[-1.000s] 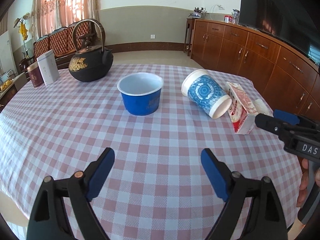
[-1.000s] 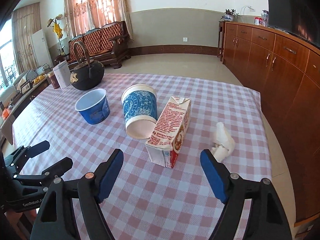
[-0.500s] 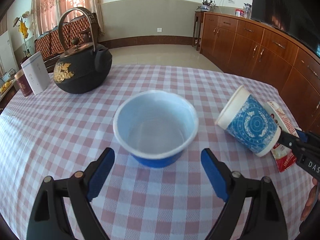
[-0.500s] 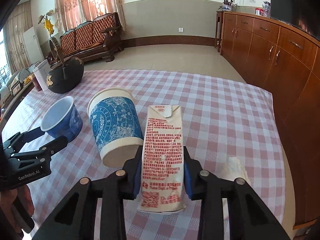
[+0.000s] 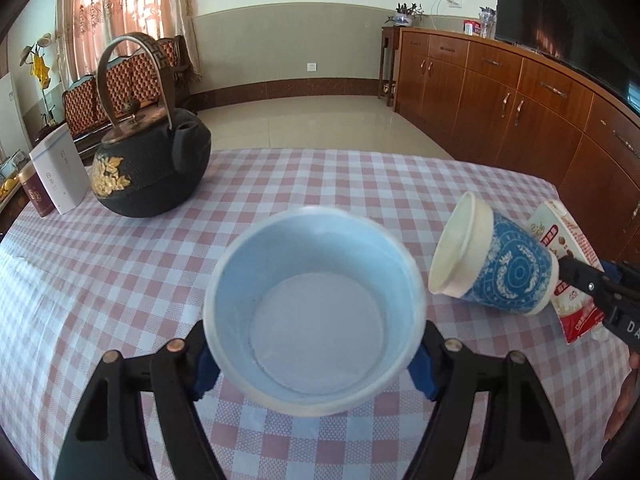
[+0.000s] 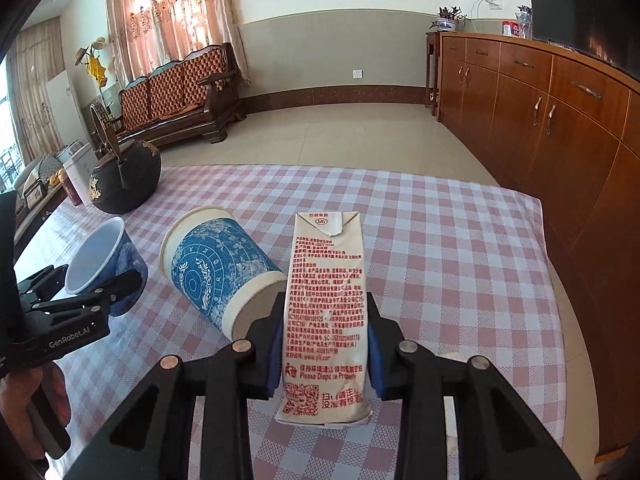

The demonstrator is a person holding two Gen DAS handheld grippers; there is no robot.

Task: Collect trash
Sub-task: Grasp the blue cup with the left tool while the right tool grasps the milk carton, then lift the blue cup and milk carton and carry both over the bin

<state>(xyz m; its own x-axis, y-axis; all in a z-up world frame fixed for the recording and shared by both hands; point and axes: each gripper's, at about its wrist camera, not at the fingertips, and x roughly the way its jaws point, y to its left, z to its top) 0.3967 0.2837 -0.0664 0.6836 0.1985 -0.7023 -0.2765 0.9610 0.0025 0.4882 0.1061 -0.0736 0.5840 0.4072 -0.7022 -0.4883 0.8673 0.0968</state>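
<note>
Two grips: our left gripper (image 5: 314, 356) clamps the bowl (image 5: 314, 312), our right gripper (image 6: 324, 350) the carton (image 6: 325, 320), both low over the worktop (image 6: 440, 248). We judge either lift could knock the toppled cup (image 6: 218, 270) rolling.

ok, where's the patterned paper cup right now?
The patterned paper cup lies on its side on the checked tablecloth, between the blue bowl in the left claw and the milk carton gripped by the right claw.
</note>
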